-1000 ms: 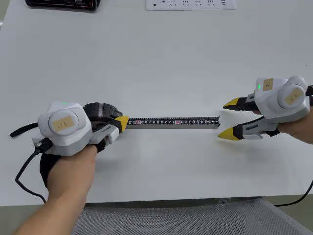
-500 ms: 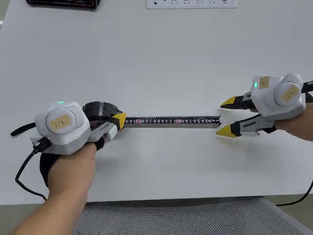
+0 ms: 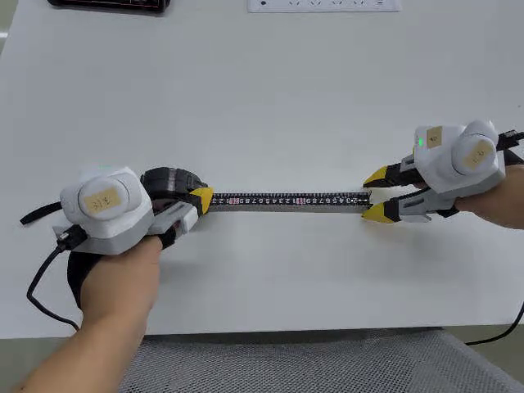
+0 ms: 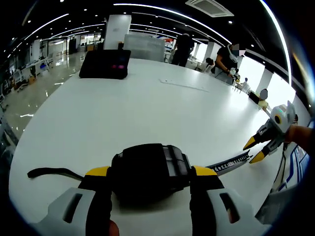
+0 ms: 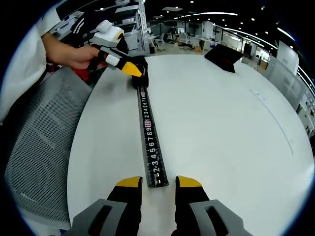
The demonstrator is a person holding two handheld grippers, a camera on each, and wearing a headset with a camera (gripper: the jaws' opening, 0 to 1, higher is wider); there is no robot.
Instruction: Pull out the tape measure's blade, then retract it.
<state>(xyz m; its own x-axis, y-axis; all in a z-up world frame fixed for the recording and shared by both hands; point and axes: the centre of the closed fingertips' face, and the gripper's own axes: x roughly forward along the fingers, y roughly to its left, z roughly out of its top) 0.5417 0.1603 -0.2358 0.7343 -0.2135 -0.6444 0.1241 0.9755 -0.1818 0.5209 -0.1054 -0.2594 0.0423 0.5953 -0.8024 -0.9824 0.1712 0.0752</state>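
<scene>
Since a second ago the right gripper (image 3: 375, 195) has narrowed its jaws around the free end of the black numbered blade (image 3: 286, 200), right of centre in the head view. At left, the left gripper (image 3: 190, 199) clamps the round black tape measure case (image 3: 168, 182) on the white table (image 3: 270, 98). The left gripper view shows yellow-tipped jaws pressing both case sides. The right gripper view shows slim gaps beside the blade end, so the jaws are slightly apart. One tape measure, two grippers.

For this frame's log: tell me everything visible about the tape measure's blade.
The blade is a narrow dark strip with pale numerals and a few red marks, drawn out straight and lying along the white table. One end enters the black case, which is clamped in the left gripper. Its free end lies between the open jaws of the right gripper, with gaps on both sides.
</scene>
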